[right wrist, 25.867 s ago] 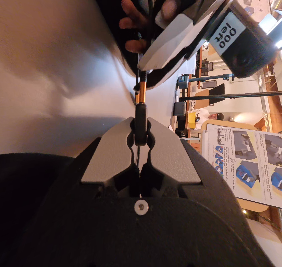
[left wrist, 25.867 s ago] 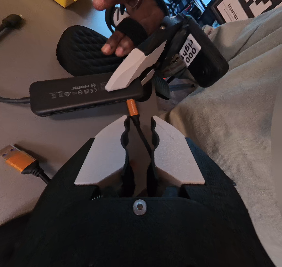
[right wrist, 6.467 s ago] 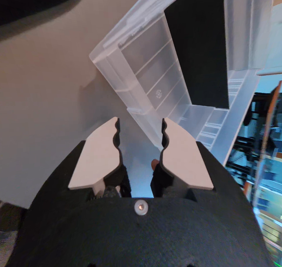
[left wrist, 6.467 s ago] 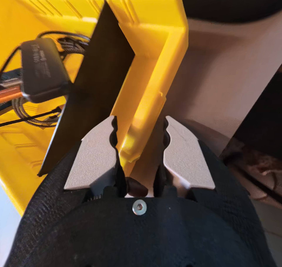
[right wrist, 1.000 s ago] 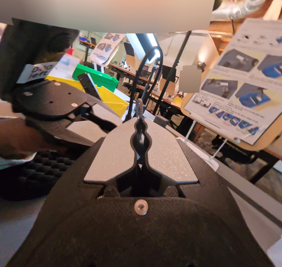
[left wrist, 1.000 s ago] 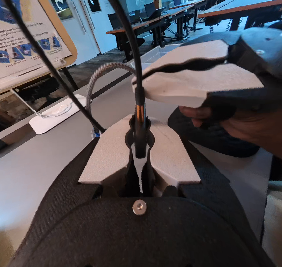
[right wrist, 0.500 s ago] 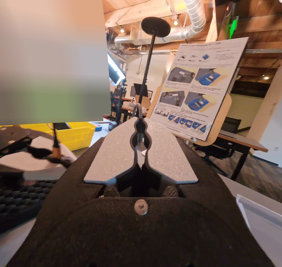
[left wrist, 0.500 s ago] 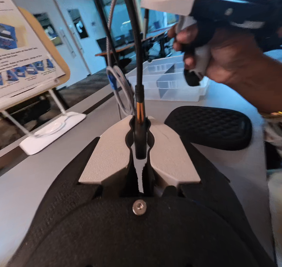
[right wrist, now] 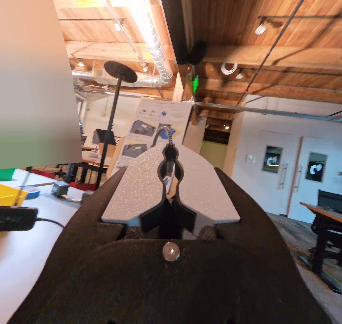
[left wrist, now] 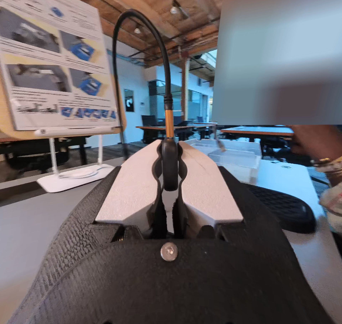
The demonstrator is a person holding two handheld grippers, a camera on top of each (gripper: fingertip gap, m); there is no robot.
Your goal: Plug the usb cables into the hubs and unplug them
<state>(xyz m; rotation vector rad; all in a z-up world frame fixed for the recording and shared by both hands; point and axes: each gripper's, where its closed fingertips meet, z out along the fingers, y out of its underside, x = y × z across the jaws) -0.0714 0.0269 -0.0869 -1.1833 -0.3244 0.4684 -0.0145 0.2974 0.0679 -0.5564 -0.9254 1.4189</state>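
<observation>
In your left wrist view, your left tool (left wrist: 169,146) pinches the black hub (left wrist: 169,168), its orange-collared black cable (left wrist: 167,81) arching up beside the instruction board (left wrist: 53,70). In your right wrist view, your right tool (right wrist: 171,148) pinches the braided cable's plug (right wrist: 169,164), raised above the tabletop (right wrist: 27,250).

Black hub (right wrist: 16,219) cut off by the left edge; far plug (left wrist: 221,147) blurred

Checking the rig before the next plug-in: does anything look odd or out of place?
Nothing looks damaged or spilled. The left gripper is shut on the black hub, its orange plug seated; the right gripper is shut on the braided cable.
</observation>
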